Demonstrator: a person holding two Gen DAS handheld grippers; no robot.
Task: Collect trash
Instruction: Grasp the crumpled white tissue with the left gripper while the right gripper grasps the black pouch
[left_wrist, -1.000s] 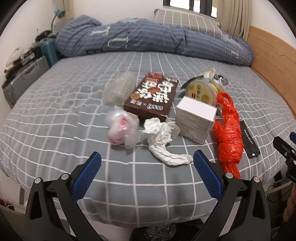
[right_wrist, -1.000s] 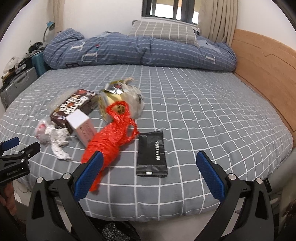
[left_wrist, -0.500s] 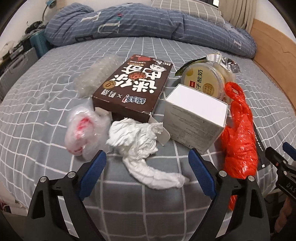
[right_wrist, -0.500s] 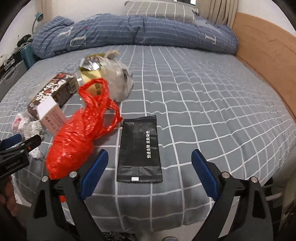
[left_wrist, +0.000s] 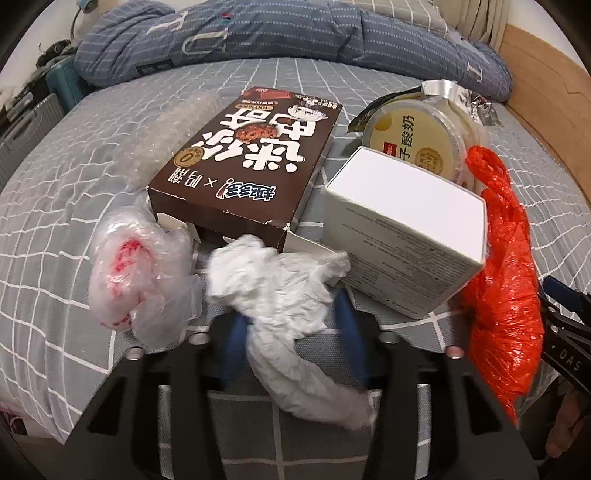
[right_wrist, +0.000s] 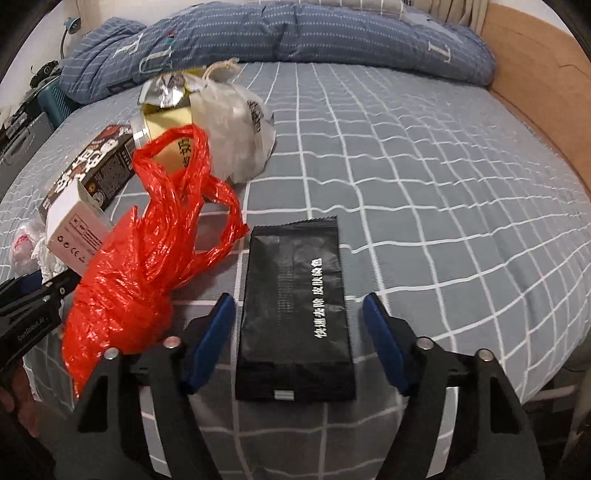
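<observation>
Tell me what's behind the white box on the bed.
Behind the white box sits a round yellow yogurt tub with its foil lid peeled back. The box hides the tub's lower front; whether anything lies between them cannot be seen.

Two boxes: brown box (left_wrist: 251, 162), white box (left_wrist: 402, 236). One red bag (right_wrist: 147, 273), one black packet (right_wrist: 295, 314), one tissue wad (left_wrist: 284, 295).
</observation>
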